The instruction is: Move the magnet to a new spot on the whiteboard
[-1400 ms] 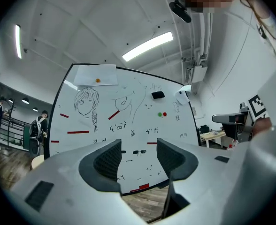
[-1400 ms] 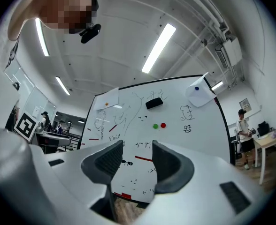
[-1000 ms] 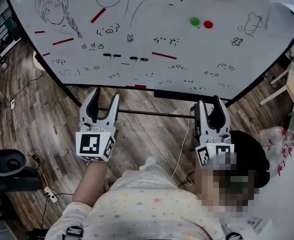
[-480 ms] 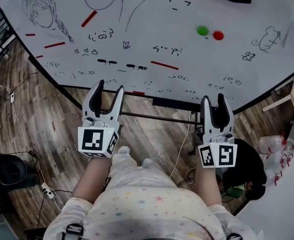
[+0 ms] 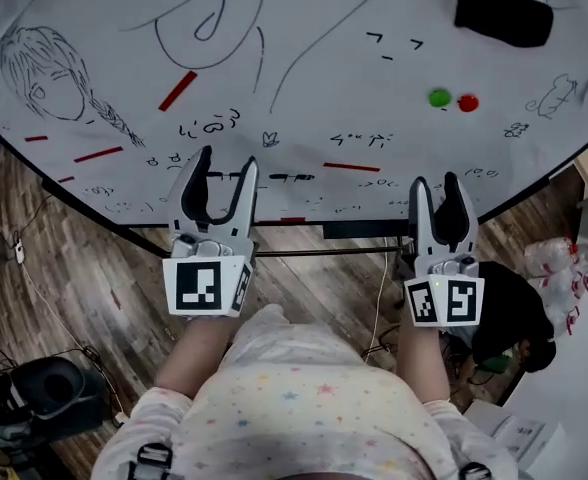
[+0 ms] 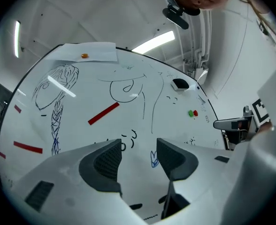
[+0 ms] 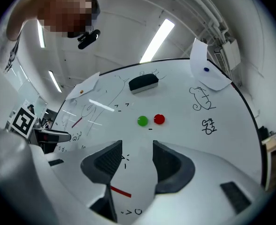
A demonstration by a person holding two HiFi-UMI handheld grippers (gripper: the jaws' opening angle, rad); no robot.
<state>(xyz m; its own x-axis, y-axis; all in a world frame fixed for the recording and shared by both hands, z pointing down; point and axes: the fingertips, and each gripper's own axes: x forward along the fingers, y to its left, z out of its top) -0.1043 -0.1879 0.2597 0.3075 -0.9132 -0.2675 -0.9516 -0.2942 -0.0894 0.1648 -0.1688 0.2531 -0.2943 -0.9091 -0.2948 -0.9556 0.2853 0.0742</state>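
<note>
Left arm: bare left forearm (image 5: 189, 353) reaches forward from the body. The white two-jaw left gripper (image 5: 227, 168) points at the lower edge of the wide, drawn-on whiteboard (image 5: 314, 88), its tips overlapping that edge in the head view. Its black-and-white marker cube (image 5: 206, 285) faces up. The jaws stand apart; nothing lies between the dark ribbed pads (image 6: 107, 159).

Right arm: bare right forearm (image 5: 421, 368) runs roughly parallel to the left. The white two-jaw right gripper (image 5: 434, 190) is further right along the same lower edge, tips just reaching it. The jaws are apart and empty.

Contact with the whiteboard: cannot tell for either gripper.
</note>
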